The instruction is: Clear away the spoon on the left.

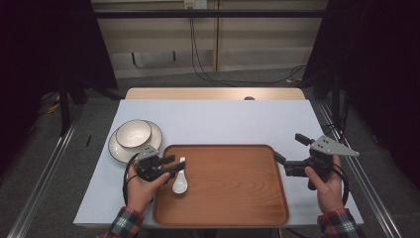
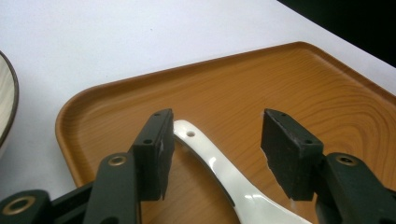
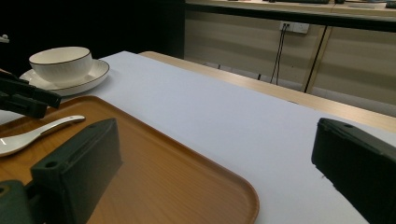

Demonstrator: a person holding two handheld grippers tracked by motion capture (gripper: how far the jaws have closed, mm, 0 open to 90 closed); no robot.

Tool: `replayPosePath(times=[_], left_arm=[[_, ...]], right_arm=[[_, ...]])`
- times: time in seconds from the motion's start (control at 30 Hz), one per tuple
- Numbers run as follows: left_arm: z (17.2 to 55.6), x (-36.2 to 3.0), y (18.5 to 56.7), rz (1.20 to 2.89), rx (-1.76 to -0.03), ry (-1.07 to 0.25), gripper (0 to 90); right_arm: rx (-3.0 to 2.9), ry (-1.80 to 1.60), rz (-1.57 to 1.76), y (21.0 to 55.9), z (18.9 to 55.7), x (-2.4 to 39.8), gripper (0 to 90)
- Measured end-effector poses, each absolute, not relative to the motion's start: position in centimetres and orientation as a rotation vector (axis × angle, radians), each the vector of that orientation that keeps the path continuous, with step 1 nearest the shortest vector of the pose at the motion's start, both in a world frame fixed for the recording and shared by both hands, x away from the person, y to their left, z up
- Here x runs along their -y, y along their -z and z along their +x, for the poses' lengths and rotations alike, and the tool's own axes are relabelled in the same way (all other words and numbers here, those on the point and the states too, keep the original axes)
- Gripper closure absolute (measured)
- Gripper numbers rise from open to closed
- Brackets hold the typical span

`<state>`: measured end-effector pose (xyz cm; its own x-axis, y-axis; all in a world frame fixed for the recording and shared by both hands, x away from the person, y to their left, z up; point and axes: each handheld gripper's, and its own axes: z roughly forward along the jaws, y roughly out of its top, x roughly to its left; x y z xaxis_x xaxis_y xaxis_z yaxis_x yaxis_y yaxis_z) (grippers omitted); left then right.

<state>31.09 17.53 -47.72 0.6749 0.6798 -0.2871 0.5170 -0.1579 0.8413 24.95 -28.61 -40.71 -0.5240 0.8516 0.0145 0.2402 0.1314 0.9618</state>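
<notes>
A white ceramic spoon [image 1: 180, 182] lies on the left part of a wooden tray [image 1: 233, 198], its handle pointing to the far side. My left gripper [image 1: 173, 165] is open around the handle. In the left gripper view the spoon [image 2: 219, 173] passes between the jaws, its tip close to the left pad [image 2: 159, 149], and the gripper [image 2: 217, 149] is not closed on it. My right gripper [image 1: 288, 147] stands open just off the tray's right edge with nothing between its fingers. In the right gripper view that gripper [image 3: 215, 163] looks across the tray [image 3: 163, 186] towards the spoon [image 3: 37, 130].
A white bowl [image 1: 133, 133] sits on a white plate [image 1: 155, 133] with a dark rim, on the table left of the tray's far corner. The bowl [image 3: 60, 63] and plate [image 3: 95, 73] also appear in the right gripper view. A pale blue mat [image 1: 223, 119] covers the table.
</notes>
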Motion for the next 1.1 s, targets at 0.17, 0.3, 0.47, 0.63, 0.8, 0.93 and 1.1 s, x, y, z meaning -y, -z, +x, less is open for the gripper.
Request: replayPosePath(times=[0.17, 0.3, 0.47, 0.63, 0.8, 0.93, 1.1], left_arm=[[31.0, -17.5, 47.2, 1.807, -0.936, -0.200, 38.8], [31.0, -17.7, 46.8, 1.813, -0.922, -0.218, 31.5], [31.0, -17.9, 46.4, 1.809, -0.908, -0.230, 29.0], [30.9, -18.1, 45.8, 1.793, -0.889, -0.233, 23.2], [30.8, -18.4, 45.2, 1.791, -0.883, -0.251, 20.1], [30.8, -18.8, 44.8, 1.777, -0.885, -0.255, 19.2], [30.7, -19.4, 44.3, 1.768, -0.886, -0.275, 17.9]], right_arm=[[-1.856, -1.413, 1.048, 40.7, 25.0, 28.6, 1.0], [-1.858, -1.403, 1.051, 40.7, 24.9, 28.6, 1.0], [-1.856, -1.410, 1.050, 40.7, 24.9, 28.6, 1.0], [-1.858, -1.411, 1.045, 40.7, 24.9, 28.6, 1.0], [-1.862, -1.411, 1.041, 40.7, 24.9, 28.6, 1.0], [-1.855, -1.412, 1.041, 40.7, 24.9, 28.6, 1.0], [-1.856, -1.418, 1.038, 40.7, 24.9, 28.6, 1.0]])
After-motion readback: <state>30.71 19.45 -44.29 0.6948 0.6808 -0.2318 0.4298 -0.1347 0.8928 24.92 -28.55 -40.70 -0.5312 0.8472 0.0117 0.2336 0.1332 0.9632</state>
